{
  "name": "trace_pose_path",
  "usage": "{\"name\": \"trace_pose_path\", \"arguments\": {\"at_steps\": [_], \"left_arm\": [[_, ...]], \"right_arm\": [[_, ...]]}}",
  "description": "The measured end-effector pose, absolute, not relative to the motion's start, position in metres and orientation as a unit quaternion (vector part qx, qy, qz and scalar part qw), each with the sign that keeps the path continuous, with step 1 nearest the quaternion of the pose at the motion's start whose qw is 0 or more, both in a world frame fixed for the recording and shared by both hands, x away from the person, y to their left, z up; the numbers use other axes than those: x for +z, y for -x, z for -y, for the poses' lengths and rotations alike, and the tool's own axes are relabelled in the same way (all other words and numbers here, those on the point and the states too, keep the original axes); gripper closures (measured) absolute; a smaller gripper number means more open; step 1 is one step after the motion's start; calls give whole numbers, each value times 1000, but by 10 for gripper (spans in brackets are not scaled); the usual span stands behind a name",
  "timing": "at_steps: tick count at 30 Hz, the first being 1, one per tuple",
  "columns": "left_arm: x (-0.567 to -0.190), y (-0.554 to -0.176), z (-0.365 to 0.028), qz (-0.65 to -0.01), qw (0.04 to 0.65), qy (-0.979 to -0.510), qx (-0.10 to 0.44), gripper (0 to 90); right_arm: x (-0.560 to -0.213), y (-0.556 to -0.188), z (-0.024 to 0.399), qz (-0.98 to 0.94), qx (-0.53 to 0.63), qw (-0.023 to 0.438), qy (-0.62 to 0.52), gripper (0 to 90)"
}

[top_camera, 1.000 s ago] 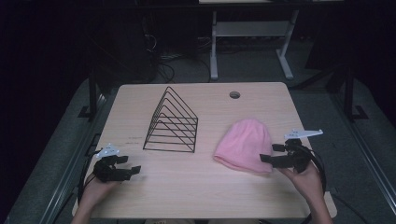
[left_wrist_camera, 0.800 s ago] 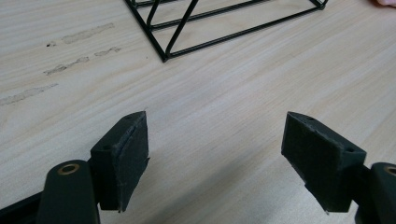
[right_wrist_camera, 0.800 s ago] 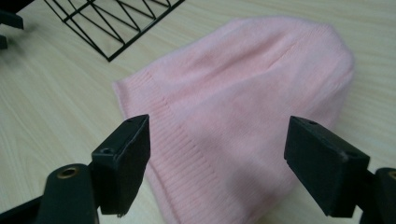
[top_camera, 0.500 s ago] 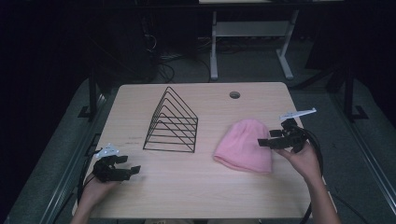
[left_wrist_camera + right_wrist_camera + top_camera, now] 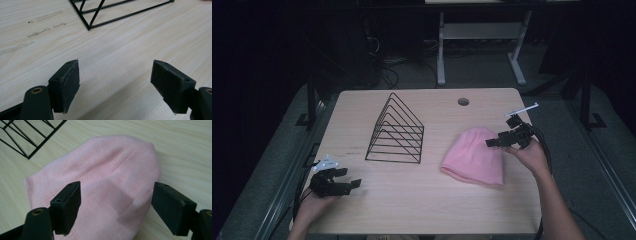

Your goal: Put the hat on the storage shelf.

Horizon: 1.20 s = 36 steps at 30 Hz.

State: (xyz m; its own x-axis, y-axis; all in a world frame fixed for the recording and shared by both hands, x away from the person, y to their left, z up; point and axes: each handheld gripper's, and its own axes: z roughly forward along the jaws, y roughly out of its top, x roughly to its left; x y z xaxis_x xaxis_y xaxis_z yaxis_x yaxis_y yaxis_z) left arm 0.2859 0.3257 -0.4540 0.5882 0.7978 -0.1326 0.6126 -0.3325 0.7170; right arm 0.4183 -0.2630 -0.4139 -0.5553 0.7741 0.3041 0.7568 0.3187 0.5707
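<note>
right gripper wide open, empty | hovered at crown of soft pink knitted beanie, right surface edge | cuff toward near edge

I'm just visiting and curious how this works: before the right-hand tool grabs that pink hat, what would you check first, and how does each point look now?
1. Right gripper open: ok, jaws stand wide apart.
2. Right gripper aimed at the hat: ok, the hat lies between and beyond the jaws.
3. Hat already held: not ok, the jaws are not closed on the fabric yet.
4. Hat free of the rack: ok, they lie apart on the table.
5. Left gripper out of the way: ok, open over bare table near the front left.
6. Jaws touching the hat: cannot tell.
</note>
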Motion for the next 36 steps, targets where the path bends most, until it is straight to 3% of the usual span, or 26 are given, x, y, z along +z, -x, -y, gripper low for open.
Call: {"name": "trace_pose_path", "arguments": {"at_steps": [13,31,36], "left_arm": [[-453,-286,-331,-440,375,-806,126,232],[-454,-285,-335,-445,374,-804,128,231],[-454,-285,-336,-444,373,-804,130,231]], "right_arm": [[-427,-453,254,-816,309,-11,-488,242],[-442,-467,250,-816,278,-39,-506,431],[-446,-468,251,-812,278,-46,-511,437]]}}
